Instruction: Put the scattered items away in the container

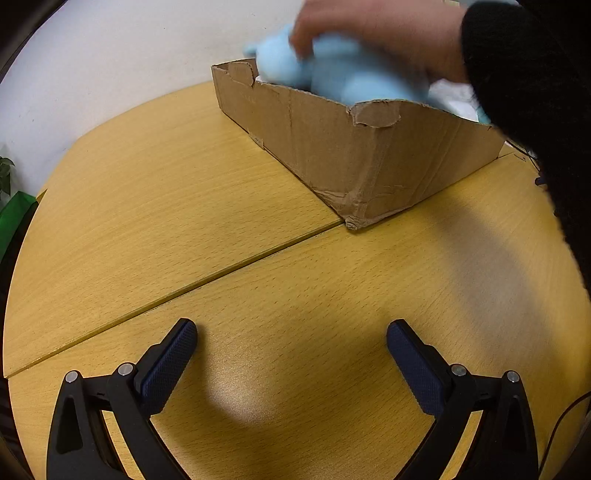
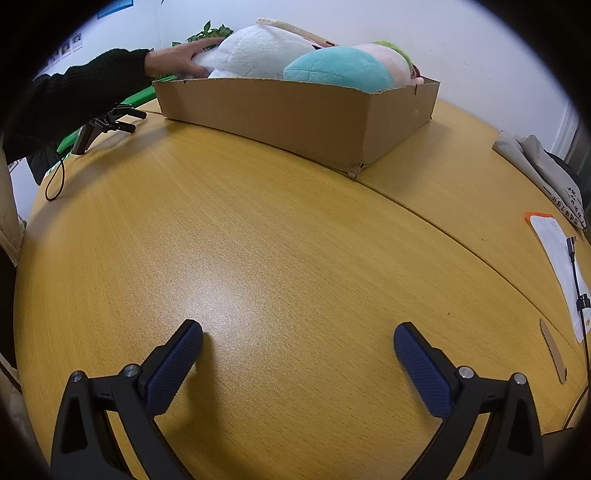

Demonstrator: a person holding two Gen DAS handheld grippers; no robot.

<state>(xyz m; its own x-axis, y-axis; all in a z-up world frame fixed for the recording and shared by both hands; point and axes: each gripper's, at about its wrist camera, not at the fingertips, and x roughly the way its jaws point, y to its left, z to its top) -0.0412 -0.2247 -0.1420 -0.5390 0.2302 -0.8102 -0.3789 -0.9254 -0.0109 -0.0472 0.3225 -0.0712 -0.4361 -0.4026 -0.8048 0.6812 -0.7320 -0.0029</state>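
Observation:
A shallow cardboard box (image 1: pixel 369 155) stands on the wooden table; it also shows in the right wrist view (image 2: pixel 295 114). It holds plush toys: a light blue one (image 1: pixel 332 74), blurred, under a bare hand (image 1: pixel 369 33), and in the right wrist view a white one (image 2: pixel 255 51) and a teal and pink one (image 2: pixel 343 68). A hand in a black sleeve (image 2: pixel 177 61) touches the white plush. My left gripper (image 1: pixel 291 332) is open and empty above bare table. My right gripper (image 2: pixel 298 334) is open and empty, well short of the box.
A black tripod-like device (image 2: pixel 107 127) with an orange cord lies left of the box. A white packet with an orange edge (image 2: pixel 557 254), a cable and a grey bag (image 2: pixel 543 173) lie at the right. A table seam (image 1: pixel 177 291) runs diagonally.

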